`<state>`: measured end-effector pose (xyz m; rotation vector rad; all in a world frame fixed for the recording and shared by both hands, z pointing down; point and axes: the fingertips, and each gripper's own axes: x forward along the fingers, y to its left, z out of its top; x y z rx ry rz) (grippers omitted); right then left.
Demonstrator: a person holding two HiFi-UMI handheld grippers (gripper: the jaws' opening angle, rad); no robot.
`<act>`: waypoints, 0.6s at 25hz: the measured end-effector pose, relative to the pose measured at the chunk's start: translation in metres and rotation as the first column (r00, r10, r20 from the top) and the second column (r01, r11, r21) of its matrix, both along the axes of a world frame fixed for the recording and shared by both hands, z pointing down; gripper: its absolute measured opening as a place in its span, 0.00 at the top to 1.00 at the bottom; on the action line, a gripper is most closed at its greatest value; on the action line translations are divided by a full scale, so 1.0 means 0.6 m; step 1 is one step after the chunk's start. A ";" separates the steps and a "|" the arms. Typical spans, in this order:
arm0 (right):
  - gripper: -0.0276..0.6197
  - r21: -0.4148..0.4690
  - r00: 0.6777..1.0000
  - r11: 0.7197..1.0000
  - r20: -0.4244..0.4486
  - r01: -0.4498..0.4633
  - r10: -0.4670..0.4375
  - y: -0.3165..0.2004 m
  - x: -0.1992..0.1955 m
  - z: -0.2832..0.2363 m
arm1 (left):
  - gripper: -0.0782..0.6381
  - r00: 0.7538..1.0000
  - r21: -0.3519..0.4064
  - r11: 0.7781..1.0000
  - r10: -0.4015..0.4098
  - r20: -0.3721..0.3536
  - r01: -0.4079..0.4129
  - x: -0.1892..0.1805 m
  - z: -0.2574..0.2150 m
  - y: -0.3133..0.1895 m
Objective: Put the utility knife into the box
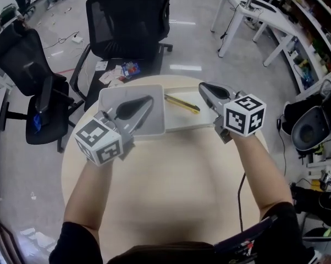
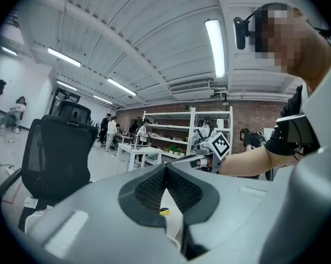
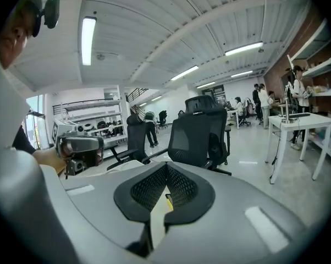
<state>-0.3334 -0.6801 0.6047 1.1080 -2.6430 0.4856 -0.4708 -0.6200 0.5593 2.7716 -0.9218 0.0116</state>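
Note:
The yellow utility knife (image 1: 182,104) lies on a flat white lid (image 1: 194,123) at the far side of the round table. Beside it on the left stands the open white box (image 1: 107,94). My left gripper (image 1: 149,99) hovers over the box, shut, with nothing between its tips (image 2: 165,167). My right gripper (image 1: 202,86) is raised just right of the knife, also shut and empty (image 3: 166,167). A bit of the yellow knife (image 2: 163,211) shows below the left jaws, and another bit of the knife (image 3: 169,202) shows below the right jaws.
A black office chair (image 1: 130,21) with papers on its seat stands just behind the table, and another black chair (image 1: 31,81) stands to the left. White desks (image 1: 259,15) are at the back right. A black cable (image 1: 242,194) runs over the table's right side.

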 end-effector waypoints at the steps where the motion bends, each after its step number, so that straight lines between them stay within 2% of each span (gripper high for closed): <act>1: 0.94 0.009 1.000 1.000 0.002 0.000 0.000 0.015 -0.003 -0.017 | 0.89 1.000 0.003 1.000 -0.002 -0.004 0.002 -0.001 -0.014 0.011; 7: 0.94 0.052 1.000 0.999 0.016 -0.006 0.005 0.102 -0.012 -0.120 | 0.89 0.999 0.027 1.000 -0.012 -0.029 0.013 -0.007 -0.099 0.086; 15: 0.94 0.076 1.000 0.997 0.003 -0.009 0.009 0.230 -0.017 -0.223 | 0.89 0.999 0.061 0.997 -0.051 -0.020 0.052 -0.038 -0.192 0.210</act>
